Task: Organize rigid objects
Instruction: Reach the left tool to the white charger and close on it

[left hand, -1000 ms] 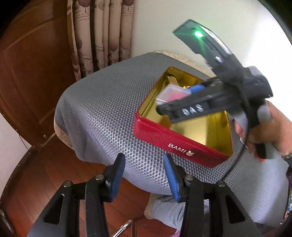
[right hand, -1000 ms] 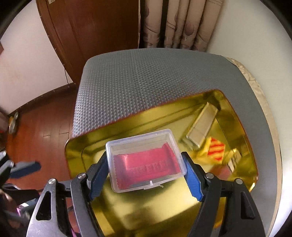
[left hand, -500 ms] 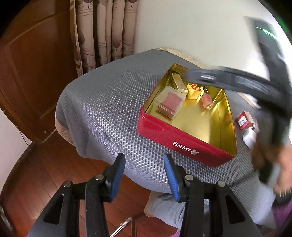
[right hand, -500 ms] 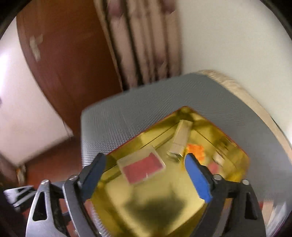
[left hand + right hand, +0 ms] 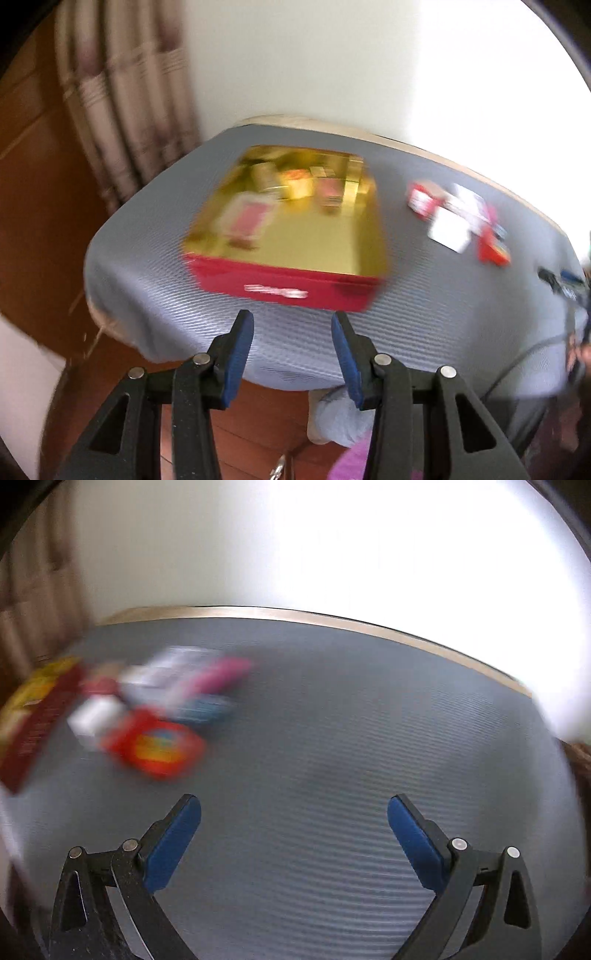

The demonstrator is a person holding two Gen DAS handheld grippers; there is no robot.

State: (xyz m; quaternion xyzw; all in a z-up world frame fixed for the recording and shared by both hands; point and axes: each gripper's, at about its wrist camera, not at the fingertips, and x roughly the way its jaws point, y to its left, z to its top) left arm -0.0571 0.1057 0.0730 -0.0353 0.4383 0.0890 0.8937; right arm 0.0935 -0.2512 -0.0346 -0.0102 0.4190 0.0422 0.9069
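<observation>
A red tin [image 5: 295, 288] with a gold inside sits on the grey mat [image 5: 424, 306]. In it lie a clear case with a red insert [image 5: 251, 218] and several small items, all blurred. My left gripper [image 5: 291, 325] is open and empty, in front of the tin's near wall. My right gripper [image 5: 293, 808] is open wide and empty over bare mat [image 5: 351, 757]. Loose small packs lie on the mat to its left: a red and yellow one [image 5: 159, 747], a white one [image 5: 94, 716], a pink one [image 5: 218, 675]. The tin's edge [image 5: 33, 716] shows at far left.
The loose packs also show right of the tin in the left wrist view [image 5: 458, 218]. A white wall stands behind the mat. A curtain [image 5: 122, 110] and brown wooden door are at the left. The wooden floor lies below the mat's near edge.
My right gripper let go of the clear case, which now lies in the tin, and swung right to face the loose packs. The left view has shifted right and is blurred.
</observation>
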